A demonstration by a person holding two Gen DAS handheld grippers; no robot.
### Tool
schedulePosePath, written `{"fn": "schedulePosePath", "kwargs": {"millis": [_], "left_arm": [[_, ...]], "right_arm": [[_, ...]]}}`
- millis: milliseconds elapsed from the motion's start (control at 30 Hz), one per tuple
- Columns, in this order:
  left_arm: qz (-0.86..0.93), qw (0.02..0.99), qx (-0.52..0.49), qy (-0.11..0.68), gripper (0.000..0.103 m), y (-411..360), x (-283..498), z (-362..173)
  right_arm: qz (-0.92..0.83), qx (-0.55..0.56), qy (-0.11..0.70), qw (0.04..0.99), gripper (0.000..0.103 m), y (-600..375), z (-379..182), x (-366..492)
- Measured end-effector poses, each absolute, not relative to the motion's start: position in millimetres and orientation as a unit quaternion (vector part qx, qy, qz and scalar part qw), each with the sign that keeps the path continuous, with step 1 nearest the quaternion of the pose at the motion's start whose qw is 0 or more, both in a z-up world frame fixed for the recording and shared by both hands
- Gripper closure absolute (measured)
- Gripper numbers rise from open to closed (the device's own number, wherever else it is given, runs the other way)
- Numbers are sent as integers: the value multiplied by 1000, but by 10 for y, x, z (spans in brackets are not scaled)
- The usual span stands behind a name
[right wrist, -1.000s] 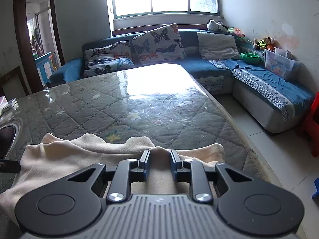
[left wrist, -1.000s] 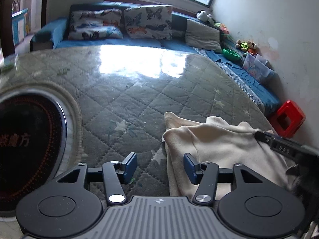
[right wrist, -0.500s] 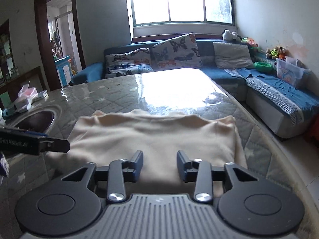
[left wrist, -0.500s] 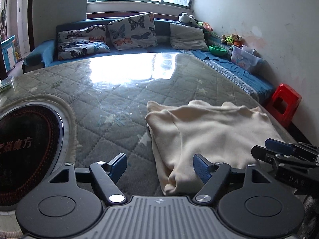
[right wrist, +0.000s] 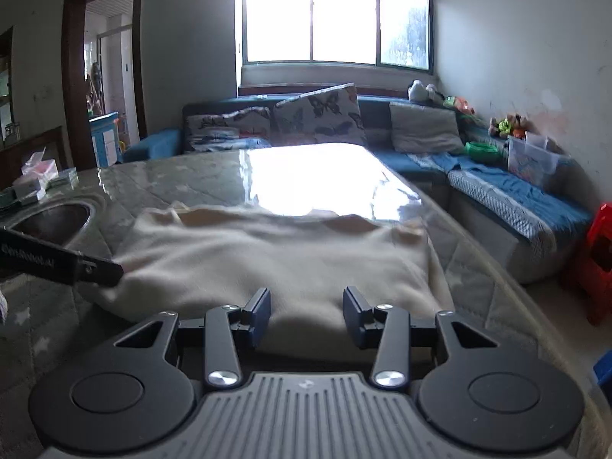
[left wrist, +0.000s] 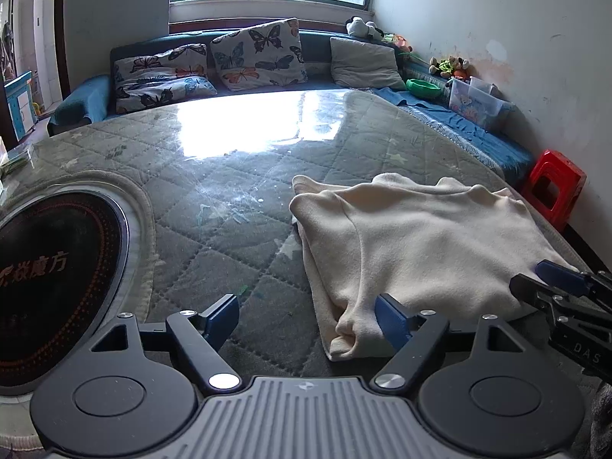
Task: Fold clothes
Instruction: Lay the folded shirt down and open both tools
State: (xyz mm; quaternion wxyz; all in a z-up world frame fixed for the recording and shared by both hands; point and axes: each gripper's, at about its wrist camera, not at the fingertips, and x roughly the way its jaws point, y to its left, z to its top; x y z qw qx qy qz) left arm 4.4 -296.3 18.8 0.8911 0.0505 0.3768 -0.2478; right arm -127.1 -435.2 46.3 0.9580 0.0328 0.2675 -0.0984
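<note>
A cream sweater lies folded flat on the quilt-patterned table, also seen in the right wrist view. My left gripper hovers at its near left corner with jaws opening; the folded corner lies loose beside the right finger, and no pad presses on it. My right gripper stands open over the near edge of the sweater, pads clear of the fabric. The right gripper also shows at the sweater's near right corner in the left wrist view.
A round black induction cooktop is set into the table on the left. Boxes sit at the far left edge. A blue sofa with cushions runs behind and along the right wall. A red stool stands beside the table.
The right gripper, pinched on the sweater's edge a second ago, has let go and drawn back. The left gripper has widened and pulled back too. The sweater now lies flat.
</note>
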Motion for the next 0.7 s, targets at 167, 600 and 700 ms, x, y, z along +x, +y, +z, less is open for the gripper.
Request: {"fn": "schedulePosePath", "kwargs": {"millis": [167,600,700], "left_arm": [[-242,892,54,377,18,-2953,-2,214],[-216,892,73,391,3,-2789,-180,198],[-211,890,66,399,1,-2713,-206,167]], "right_arm": [[-95,29,269,958,54,-4333,509,-1265],[-93,5,282,955,30,-4158,520,-1324],[-89,7,285,954,21,-4135,526,-1332]]}}
